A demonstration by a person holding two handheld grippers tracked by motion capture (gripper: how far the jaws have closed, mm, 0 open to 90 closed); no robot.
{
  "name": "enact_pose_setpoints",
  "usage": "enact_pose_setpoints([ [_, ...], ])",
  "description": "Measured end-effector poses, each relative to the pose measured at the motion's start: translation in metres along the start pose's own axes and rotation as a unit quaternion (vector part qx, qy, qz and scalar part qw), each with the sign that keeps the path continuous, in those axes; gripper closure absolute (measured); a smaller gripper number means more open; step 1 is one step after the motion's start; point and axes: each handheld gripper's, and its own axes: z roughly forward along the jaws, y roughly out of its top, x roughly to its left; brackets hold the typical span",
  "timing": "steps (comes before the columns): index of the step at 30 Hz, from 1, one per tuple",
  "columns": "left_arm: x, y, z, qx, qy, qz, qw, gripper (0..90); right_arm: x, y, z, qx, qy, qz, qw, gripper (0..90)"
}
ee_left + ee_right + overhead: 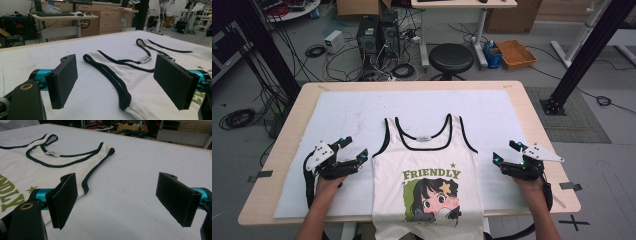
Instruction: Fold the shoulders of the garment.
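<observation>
Cables, computer towers and a round black stool (451, 58) crowd the floor across the top of the high view, and below them sits a pale wooden table (532, 115) under a white mat (347, 115).

Centre frame, a cream tank top (427, 165) with black trim lies flat and face up. Its long axis runs top to bottom of the frame: straps toward the far edge, hem spilling off the near edge at the bottom. There's a "FRIENDLY" print and a cartoon face on the chest.

Now the key relation. The left gripper (354, 155) waits at lower left, just beside the top's left edge, jaws spread wide and holding nothing. In the left gripper view the black-trimmed armhole (110, 77) runs right up between the two open pads (63, 80), so the cloth lies ahead and slightly inward.

Over at lower right, the right gripper (504, 157) mirrors it, also spread and empty, but it stands a touch farther off its side of the fabric. Its own view shows the trimmed edge (96, 167) beyond the left jaw, with bare mat between the pads.

My call: the left hand is the nearer one, and each gripper would need to go inward to reach its edge.
</observation>
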Motion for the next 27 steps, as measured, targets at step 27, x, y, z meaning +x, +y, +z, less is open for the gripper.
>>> enact_pose_setpoints([
  [27,0.028,0.036,0.033,0.046,0.042,-0.04,0.9972,18.9,0.001,0.001,0.003,0.016,0.002,-0.002,0.9999,17.4],
])
